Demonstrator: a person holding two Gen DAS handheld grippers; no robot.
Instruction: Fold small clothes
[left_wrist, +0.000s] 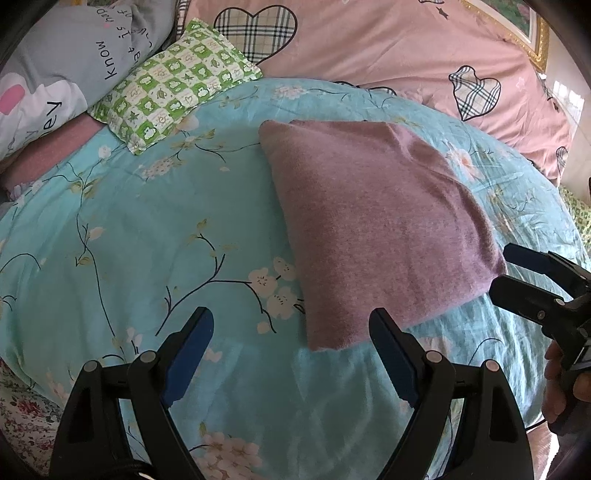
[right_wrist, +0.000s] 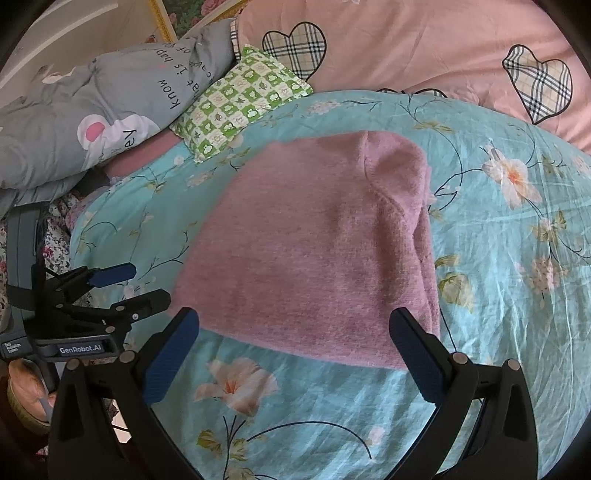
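A folded mauve knit garment (left_wrist: 373, 229) lies flat on the turquoise floral quilt (left_wrist: 147, 229), ahead of both tools. The left gripper (left_wrist: 291, 332) hovers with its jaws wide apart and nothing between them; the garment's near corner sits just ahead of its right finger. The right gripper (right_wrist: 295, 332) is likewise spread open and empty, the garment's near edge lying just beyond its fingertips. Whether either tool touches the cloth is hard to tell from these angles. Beyond the garment, a green checked pillow (left_wrist: 173, 85) rests beside a grey printed pillow (left_wrist: 66, 59), with a pink heart-patterned duvet (left_wrist: 388, 48) farther off.
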